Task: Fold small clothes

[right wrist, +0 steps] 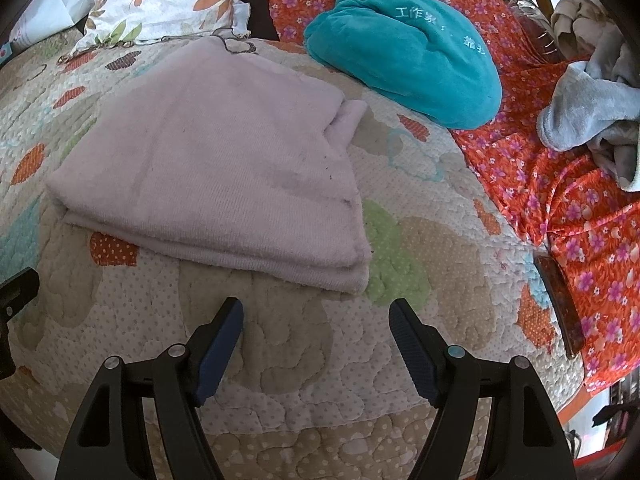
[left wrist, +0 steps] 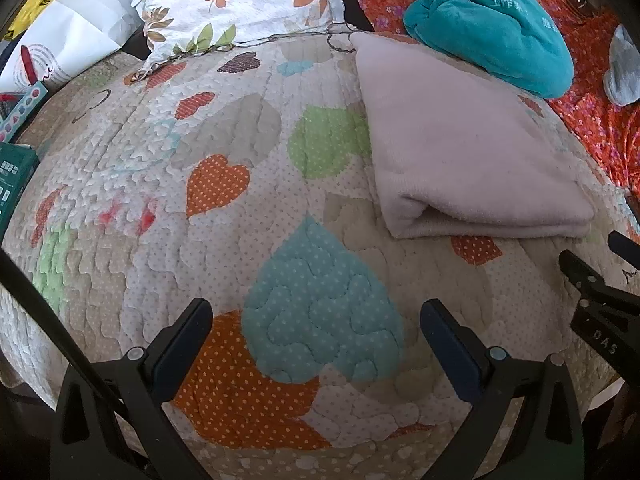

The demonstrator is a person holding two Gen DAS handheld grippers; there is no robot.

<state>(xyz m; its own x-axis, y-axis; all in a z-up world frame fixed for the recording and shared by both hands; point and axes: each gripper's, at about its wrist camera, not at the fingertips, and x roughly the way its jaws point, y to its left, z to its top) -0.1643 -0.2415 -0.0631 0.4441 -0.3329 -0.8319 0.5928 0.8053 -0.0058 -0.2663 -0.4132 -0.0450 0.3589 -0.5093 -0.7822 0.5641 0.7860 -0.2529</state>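
A pale pink garment (left wrist: pixel 464 148) (right wrist: pixel 224 176) lies folded into a flat rectangle on the heart-patterned quilt (left wrist: pixel 200 240) (right wrist: pixel 280 340). My left gripper (left wrist: pixel 316 320) hovers open over a blue heart patch, to the left of and nearer than the folded garment, with nothing between its fingers. My right gripper (right wrist: pixel 316 320) stands open just in front of the garment's near edge, also holding nothing. It shows again at the right edge of the left wrist view as the right gripper (left wrist: pixel 600 280). A grey garment (right wrist: pixel 592 120) (left wrist: pixel 622 72) lies crumpled at the far right.
A teal plush cushion (left wrist: pixel 492 28) (right wrist: pixel 404 60) sits behind the folded garment on an orange floral sheet (right wrist: pixel 580 240). A floral pillow (left wrist: pixel 236 4) (right wrist: pixel 160 0) lies at the back. A dark phone-like slab (right wrist: pixel 560 304) rests at the quilt's right edge. Bags and boxes (left wrist: pixel 60 40) stand at far left.
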